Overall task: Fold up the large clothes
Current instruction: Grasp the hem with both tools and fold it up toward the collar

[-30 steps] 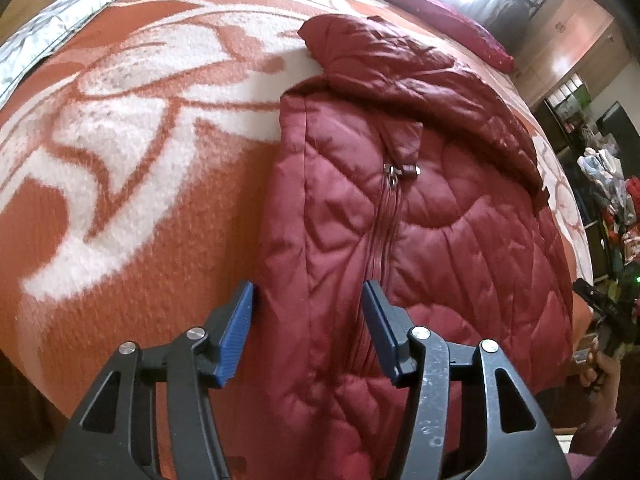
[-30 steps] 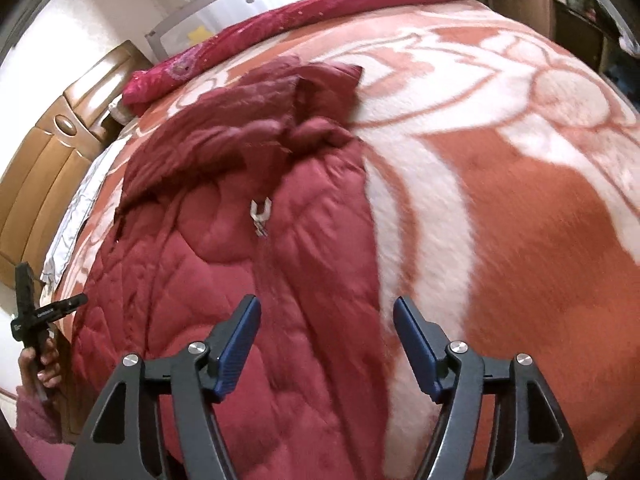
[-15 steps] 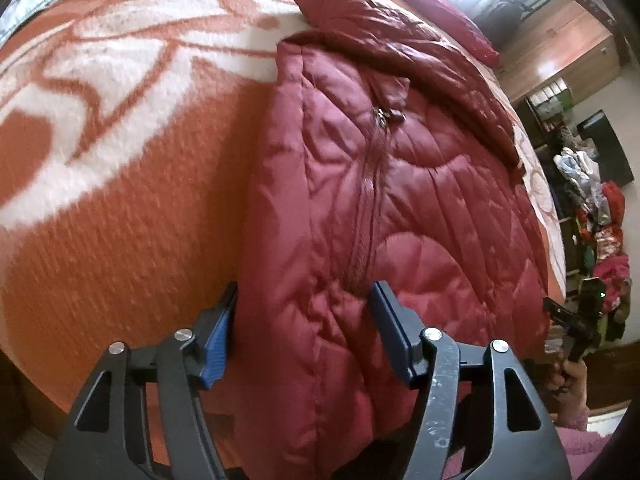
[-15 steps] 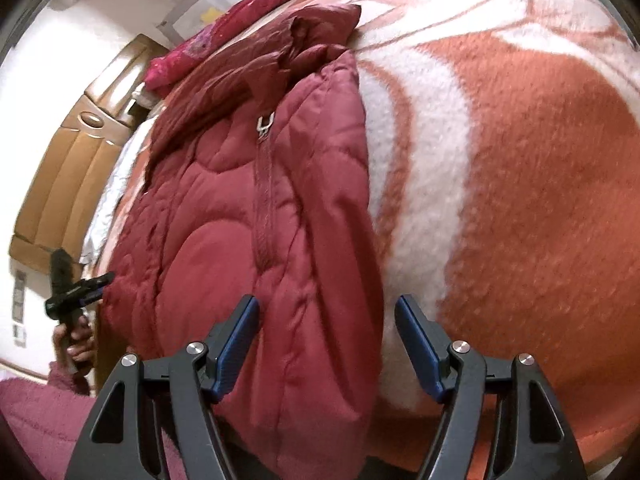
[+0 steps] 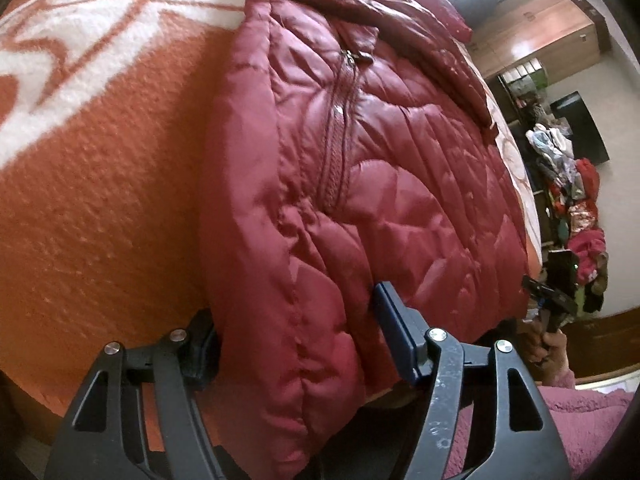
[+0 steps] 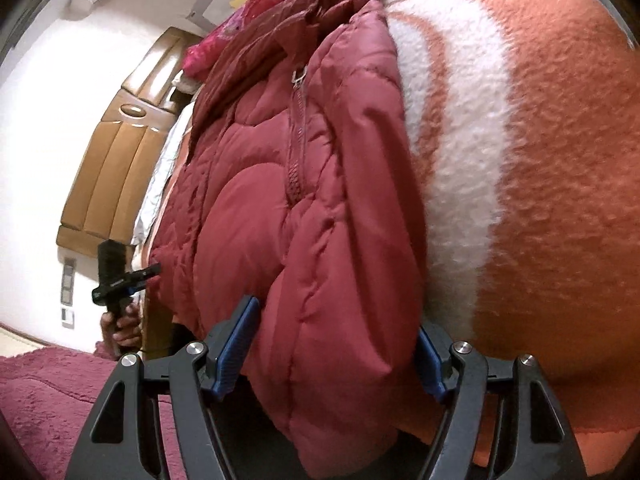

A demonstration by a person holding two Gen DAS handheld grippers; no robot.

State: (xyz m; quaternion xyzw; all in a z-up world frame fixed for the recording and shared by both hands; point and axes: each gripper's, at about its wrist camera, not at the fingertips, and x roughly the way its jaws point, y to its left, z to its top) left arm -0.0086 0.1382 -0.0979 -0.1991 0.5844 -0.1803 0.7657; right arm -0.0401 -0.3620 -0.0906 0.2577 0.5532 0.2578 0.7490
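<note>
So the bed [image 5: 92,208] is taking up most of both views, wearing an orange blanket [image 6: 552,184] with big white swirls, and the dark red quilted jacket [image 5: 360,184] is lying zipped up on top of it, collar end pointing toward the far side and the bottom hem hanging over the near edge of the mattress right where the claws are. A padded brown headboard [image 6: 108,176] is sitting against the white wall off to one side, and a messy pile of clothes [image 5: 576,200] is sitting on the floor past the other side of the bed. The left claw [image 5: 296,344] is straddling one bottom corner of the jacket: its jaws have just been opening, the puffy hem is bulging up between them, and one blue pad is sitting clear of the fabric while the other is tucked behind the fold, so it isn't squeezing anything. The right claw [image 6: 336,344] is doing the same at the other bottom corner, spread wide with the hem filling the gap; I can't tell if its pads are actually pressing on it. The zipper [image 6: 298,136] is running up the middle to a small metal pull [image 5: 347,56] near the collar.
</note>
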